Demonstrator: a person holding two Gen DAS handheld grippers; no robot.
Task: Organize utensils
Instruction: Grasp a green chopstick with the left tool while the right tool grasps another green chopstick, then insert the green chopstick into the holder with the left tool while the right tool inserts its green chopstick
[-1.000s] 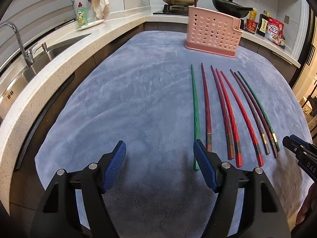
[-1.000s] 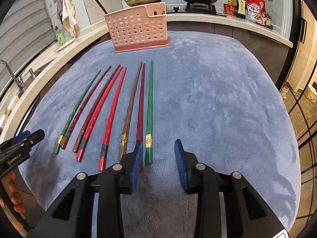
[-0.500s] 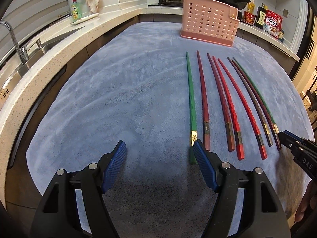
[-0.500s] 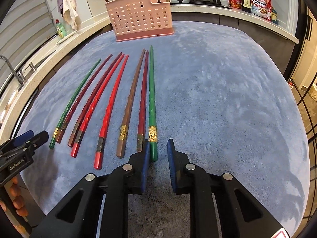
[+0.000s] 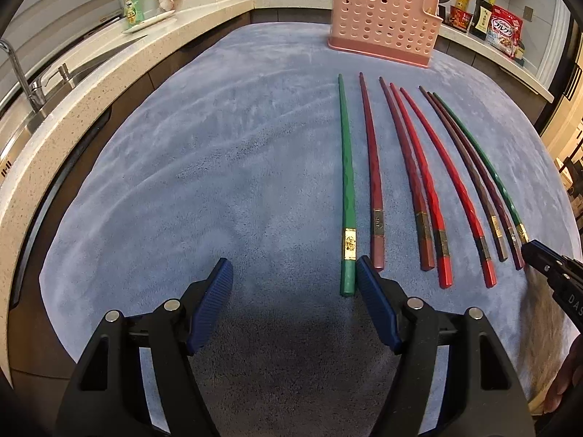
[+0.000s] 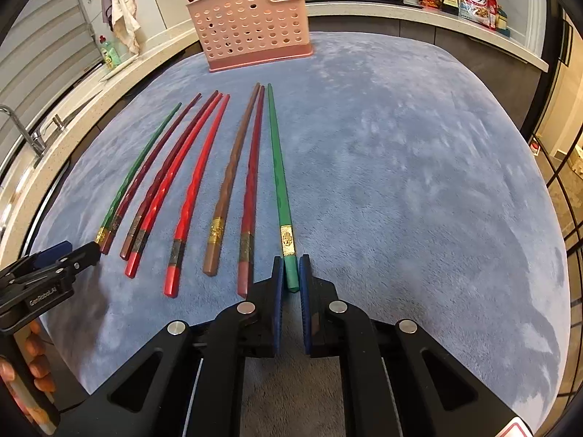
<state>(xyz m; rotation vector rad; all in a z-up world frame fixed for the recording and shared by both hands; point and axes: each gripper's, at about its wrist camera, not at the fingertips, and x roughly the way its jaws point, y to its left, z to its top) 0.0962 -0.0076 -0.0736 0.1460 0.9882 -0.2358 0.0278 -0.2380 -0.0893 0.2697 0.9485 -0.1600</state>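
Kitchen setting, desk [image 5: 226, 167] covered by a grey-blue plush cloth, stone counter with sink [image 5: 32, 116] at 9 o'clock, stove and pans at 12. Pink perforated utensil basket [image 6: 251, 29] stands upright at the far end of the cloth, 12 o'clock, with one dark chopstick already sticking out of it at the back left.

Eight chopsticks lie in a row on the cloth, tips pointing toward the basket, thick ends toward the cameras. In the right wrist view, from 9 to 3 o'clock: green, dark maroon, dark red, red, bright red, brown, dark red, green.

Right gripper [image 6: 290, 280]: jaws have just been closing and now pinch the butt end of the rightmost green chopstick [image 6: 278, 174], below its gold band; chopstick lies flat on the cloth.

Left gripper [image 5: 291, 280]: jaws released, wide apart, nothing between them. Its right pad sits just beside the butt of the leftmost green chopstick [image 5: 346, 189]; contact unclear. Person's fingers show at the edge of the right wrist view, on the left gripper's handle.
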